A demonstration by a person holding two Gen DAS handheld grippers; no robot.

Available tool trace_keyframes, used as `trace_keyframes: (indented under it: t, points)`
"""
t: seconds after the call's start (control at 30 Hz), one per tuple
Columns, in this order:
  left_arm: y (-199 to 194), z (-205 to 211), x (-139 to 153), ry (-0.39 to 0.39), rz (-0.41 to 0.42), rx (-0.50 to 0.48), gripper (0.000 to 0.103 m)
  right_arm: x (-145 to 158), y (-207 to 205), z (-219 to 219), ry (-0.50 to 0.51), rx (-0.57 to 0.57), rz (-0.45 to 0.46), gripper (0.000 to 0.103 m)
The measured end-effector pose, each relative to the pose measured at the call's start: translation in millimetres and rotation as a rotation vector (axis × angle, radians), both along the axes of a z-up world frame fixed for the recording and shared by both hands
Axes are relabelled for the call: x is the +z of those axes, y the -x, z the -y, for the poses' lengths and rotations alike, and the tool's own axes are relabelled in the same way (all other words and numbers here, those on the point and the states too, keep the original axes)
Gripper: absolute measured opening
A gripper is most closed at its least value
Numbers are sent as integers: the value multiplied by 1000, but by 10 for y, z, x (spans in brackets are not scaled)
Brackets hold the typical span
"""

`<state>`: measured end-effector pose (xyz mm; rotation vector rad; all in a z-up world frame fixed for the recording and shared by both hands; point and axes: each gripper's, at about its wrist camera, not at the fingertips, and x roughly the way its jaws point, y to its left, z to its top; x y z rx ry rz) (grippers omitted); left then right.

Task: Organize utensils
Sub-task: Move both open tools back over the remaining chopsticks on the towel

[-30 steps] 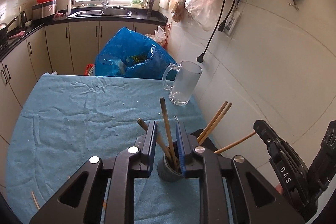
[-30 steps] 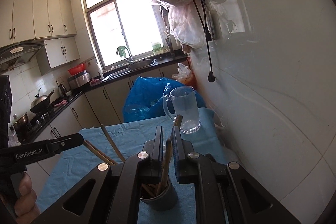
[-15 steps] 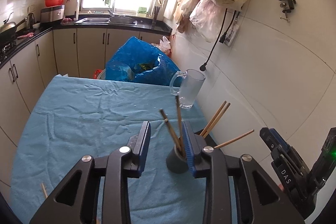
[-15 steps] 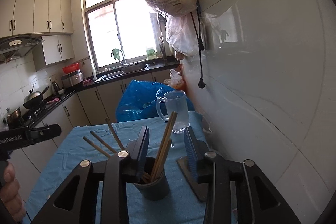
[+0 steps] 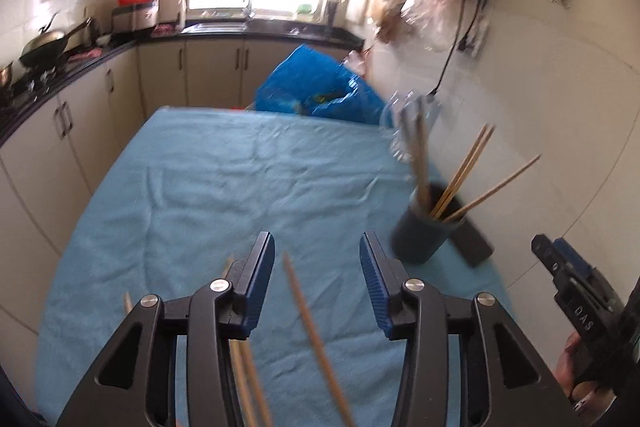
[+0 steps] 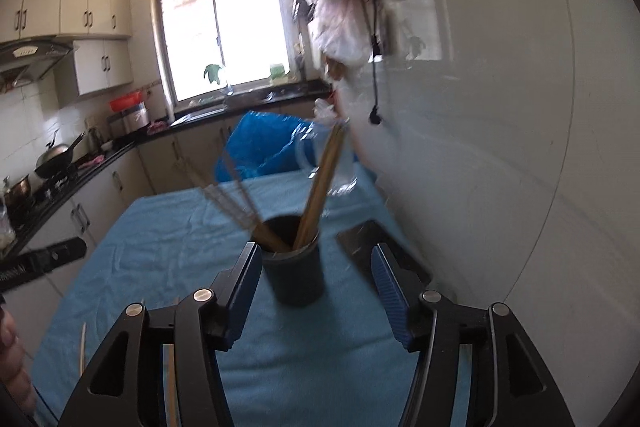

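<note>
The left gripper [image 5: 317,277] now has its fingers wide apart and empty, while a second ago they were nearly together around a chopstick standing in the dark round plastic cup [image 5: 426,233]. That chopstick is now in the cup, and the cup stands ahead of the left fingers and to their right, well apart from them. The right gripper [image 6: 316,291] has also opened: its fingers were tight on a chopstick before, and now they stand apart, with the same cup [image 6: 294,261] just beyond and between the tips, not touched. The thin wooden chopsticks in the cup [image 6: 320,183] lean in different directions.

I judge that both deliveries are finished and the hands are pulling back for the next pieces. Loose wooden chopsticks [image 5: 316,339] lie on the counter covered with blue cloth [image 5: 224,187], directly under and between the left fingers, so these seem the next to collect. The clear glass mug [image 6: 340,163] stands behind the cup, near the wall.
</note>
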<state>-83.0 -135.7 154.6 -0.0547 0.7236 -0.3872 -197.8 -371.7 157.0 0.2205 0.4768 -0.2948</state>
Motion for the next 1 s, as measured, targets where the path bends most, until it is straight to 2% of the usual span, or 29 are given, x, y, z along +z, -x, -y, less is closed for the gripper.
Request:
trace_keyframes:
  t: [0.3,0.47,0.63,1.0]
  points:
    - [45,-565,-510,4,-102,83,43,-338,-116,-542,25,125,-91,62]
    - [14,-783,-773,-4,-148,125,43,-525,-226,-735,34,158,-141,62]
    - [-22,-859,-938,-4,-183,132,43,-632,-299,-833,40,171,-175,62]
    - [-116,-857,-1094,-20,-248,115,43,-678,-314,-845,18,179,-191,62]
